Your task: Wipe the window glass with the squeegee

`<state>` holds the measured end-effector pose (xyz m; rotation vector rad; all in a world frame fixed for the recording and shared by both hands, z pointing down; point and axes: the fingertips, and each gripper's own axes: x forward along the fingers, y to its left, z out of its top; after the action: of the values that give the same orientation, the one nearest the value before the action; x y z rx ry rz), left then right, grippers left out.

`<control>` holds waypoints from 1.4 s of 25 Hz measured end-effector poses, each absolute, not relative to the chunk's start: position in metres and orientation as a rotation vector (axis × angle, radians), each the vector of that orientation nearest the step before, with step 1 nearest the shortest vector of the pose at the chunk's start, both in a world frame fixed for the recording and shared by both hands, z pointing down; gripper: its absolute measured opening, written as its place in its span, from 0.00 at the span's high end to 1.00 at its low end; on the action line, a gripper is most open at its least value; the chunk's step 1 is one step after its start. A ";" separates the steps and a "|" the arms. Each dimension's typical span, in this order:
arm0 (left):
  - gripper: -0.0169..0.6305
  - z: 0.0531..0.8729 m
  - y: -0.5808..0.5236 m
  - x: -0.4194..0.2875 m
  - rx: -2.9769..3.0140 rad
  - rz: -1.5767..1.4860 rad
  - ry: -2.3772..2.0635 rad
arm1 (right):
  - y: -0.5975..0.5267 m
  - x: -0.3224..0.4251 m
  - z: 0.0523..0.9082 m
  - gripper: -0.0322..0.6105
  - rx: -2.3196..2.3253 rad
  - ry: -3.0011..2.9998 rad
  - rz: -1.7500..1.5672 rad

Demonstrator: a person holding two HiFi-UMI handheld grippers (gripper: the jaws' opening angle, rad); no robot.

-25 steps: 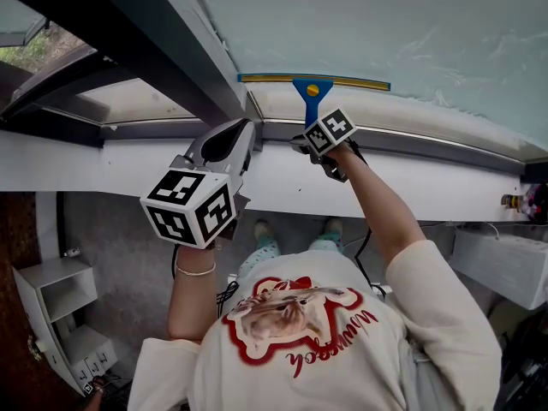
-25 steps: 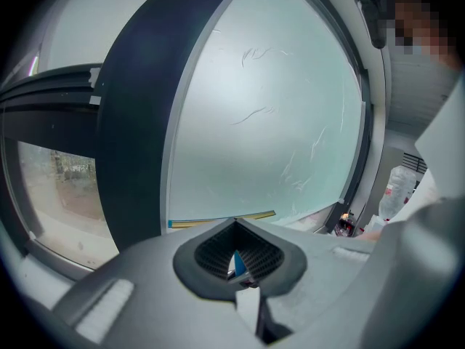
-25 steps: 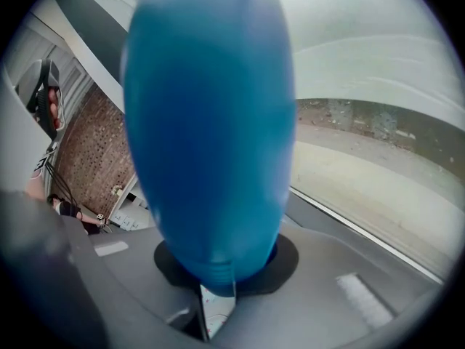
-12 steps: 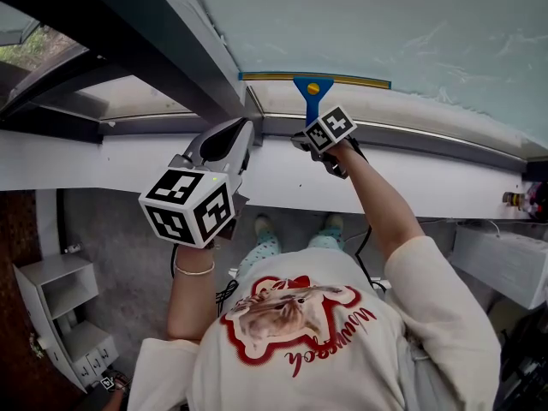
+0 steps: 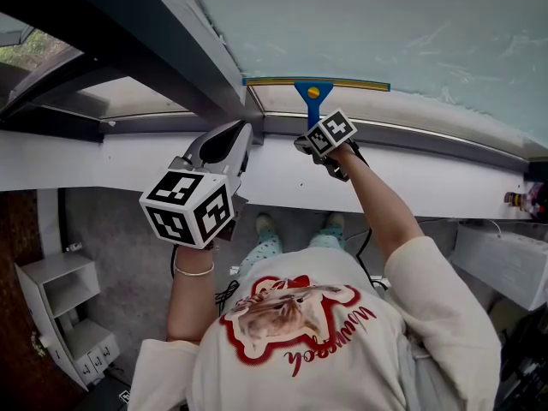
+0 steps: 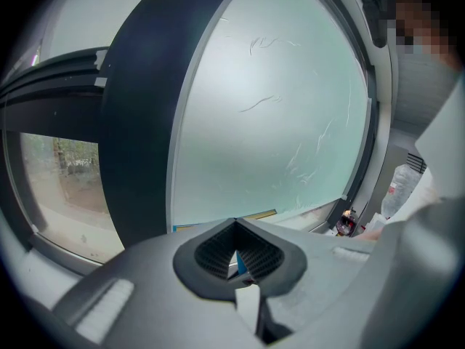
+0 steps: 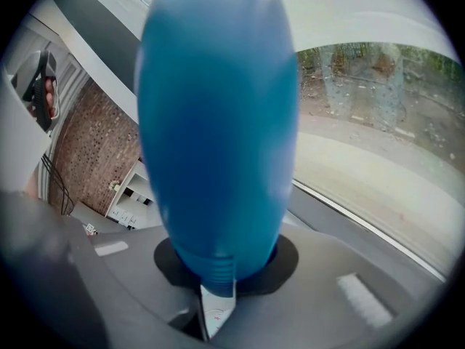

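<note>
Head view: squeegee (image 5: 312,91) at bottom edge of window glass (image 5: 385,24).
Right gripper (image 5: 318,127) clamped on blue handle (image 7: 218,137); blade flat on glass, left end nudged slightly right since a second ago. Left gripper (image 5: 242,134) pressed together, empty, by sill (image 5: 128,165), hardly moved.

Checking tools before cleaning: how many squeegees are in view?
1: the blue squeegee, handle clamped in the right gripper, blade on the window glass. No other shows.

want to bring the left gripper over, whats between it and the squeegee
In the head view, only the grey window frame and white sill lie between the left gripper and the squeegee.
</note>
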<state>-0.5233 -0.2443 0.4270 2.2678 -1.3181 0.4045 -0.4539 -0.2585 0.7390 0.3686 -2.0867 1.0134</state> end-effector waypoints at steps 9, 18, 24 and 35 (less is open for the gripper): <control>0.97 0.438 -0.246 -0.529 2.251 0.431 -1.301 | -0.253 -0.457 0.739 0.84 0.355 -2.114 1.050; 0.97 0.448 -0.239 -0.523 2.262 0.422 -1.257 | -0.243 -0.455 0.719 0.84 0.437 -2.208 1.078; 0.97 0.446 -0.231 -0.516 2.293 0.412 -1.234 | -0.236 -0.445 0.698 0.84 0.517 -2.313 1.035; 0.97 0.437 -0.214 -0.491 2.361 0.376 -1.193 | -0.206 -0.422 0.640 0.87 0.730 -2.559 1.028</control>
<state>-0.4914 -0.2140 0.4370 2.3612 -1.1928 0.3760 -0.4216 -0.2059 0.6395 0.7301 -2.5588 1.0277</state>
